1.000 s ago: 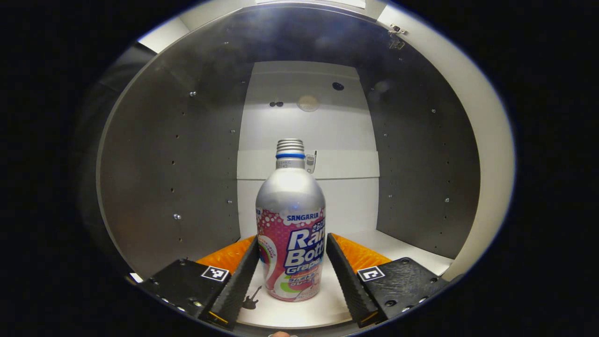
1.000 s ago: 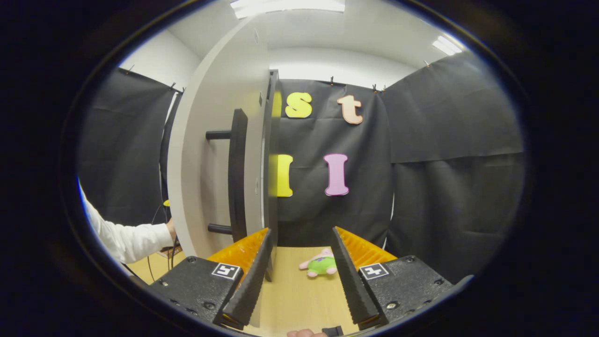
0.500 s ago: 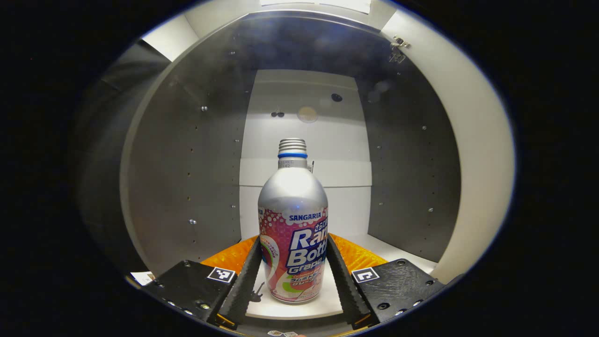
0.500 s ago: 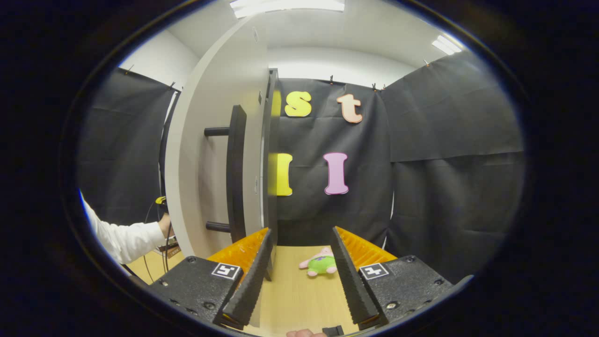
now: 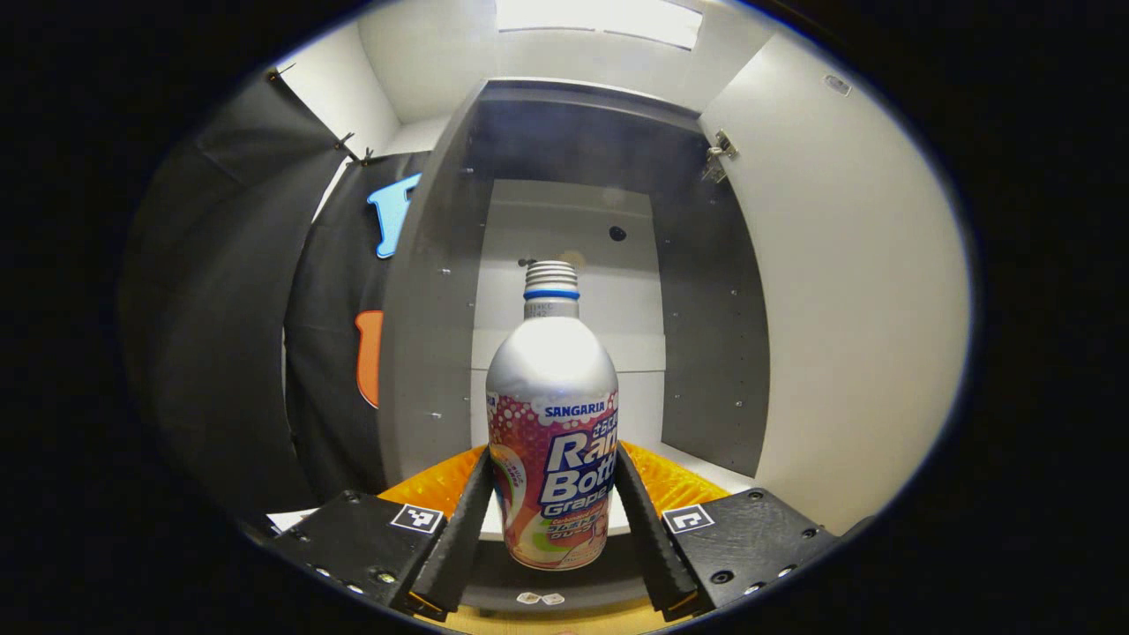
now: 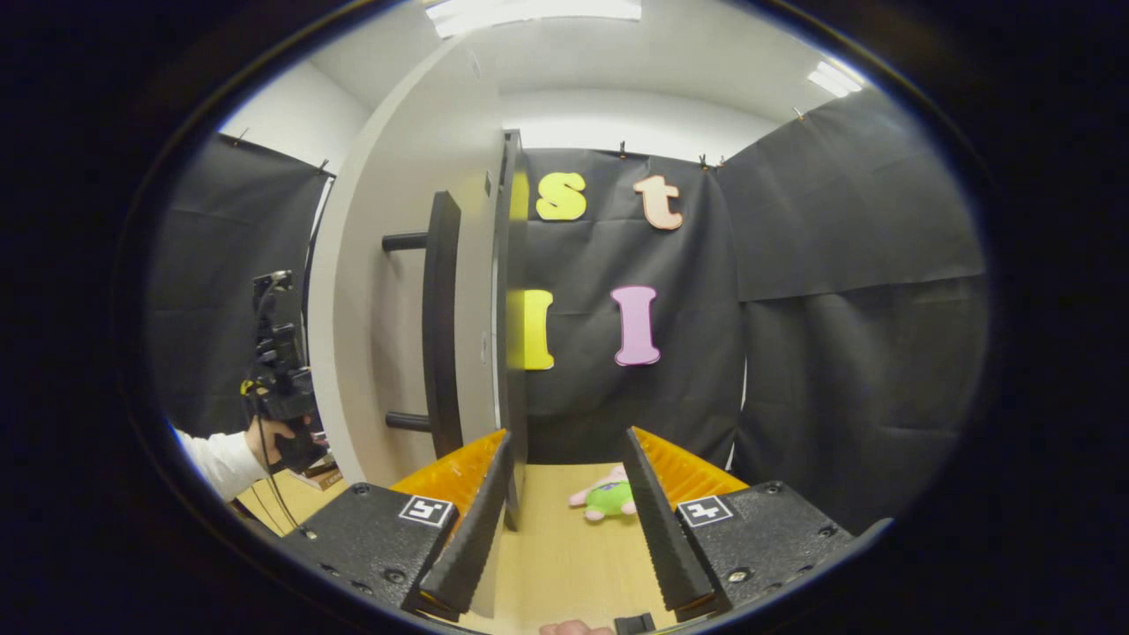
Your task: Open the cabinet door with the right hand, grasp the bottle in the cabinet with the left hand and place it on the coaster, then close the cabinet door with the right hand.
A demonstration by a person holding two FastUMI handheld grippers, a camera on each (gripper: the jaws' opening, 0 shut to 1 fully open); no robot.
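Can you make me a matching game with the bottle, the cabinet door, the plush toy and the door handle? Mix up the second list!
Things:
1. bottle
2. cabinet door
3. plush toy
4. door handle

Clues:
A. lying on the wooden table
B. swung open
C. squeezed between the left gripper's two fingers
D. a dark upright bar

Right pairs: 1-C, 2-B, 3-A, 4-D
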